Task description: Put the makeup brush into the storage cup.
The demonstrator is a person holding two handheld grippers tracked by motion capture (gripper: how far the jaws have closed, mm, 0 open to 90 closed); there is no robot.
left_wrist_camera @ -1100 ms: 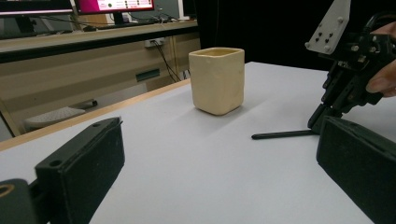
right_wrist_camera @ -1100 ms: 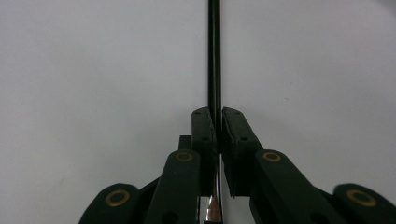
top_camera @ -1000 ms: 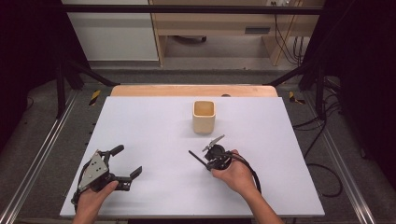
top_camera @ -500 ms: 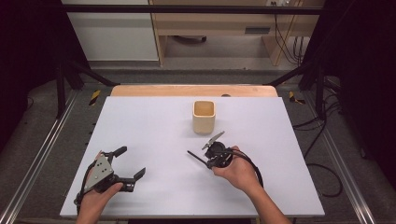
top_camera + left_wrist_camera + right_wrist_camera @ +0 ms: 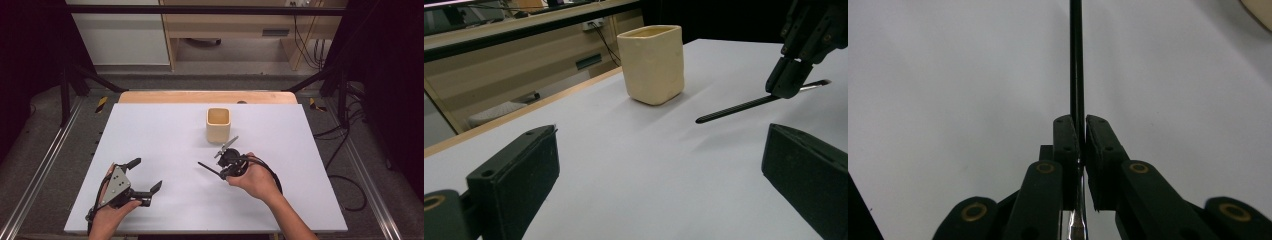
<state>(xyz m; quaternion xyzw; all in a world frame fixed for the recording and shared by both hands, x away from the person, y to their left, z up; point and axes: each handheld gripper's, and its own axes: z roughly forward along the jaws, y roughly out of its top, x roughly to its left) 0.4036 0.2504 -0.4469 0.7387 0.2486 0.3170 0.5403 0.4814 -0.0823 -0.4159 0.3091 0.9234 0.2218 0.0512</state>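
Right gripper (image 5: 226,161), frame centre, jaws clamped on a thin black pen (image 5: 209,169), held just off the desk (image 5: 300,150). Left gripper (image 5: 144,176), lower left, jaws apart, empty. Advice: tip pen upright, keep clamp firm, centre it above beige cup (image 5: 218,124) before lowering.

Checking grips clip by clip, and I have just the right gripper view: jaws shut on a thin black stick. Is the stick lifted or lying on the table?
Observer: Lifted. The left gripper view shows the stick held about level by the right gripper, with its shadow on the table below.
Operator: And the other gripper?
Observer: The left gripper is open and holds nothing.
Operator: Anything else there?
Observer: A cream cup stands upright beyond the stick, apart from it.
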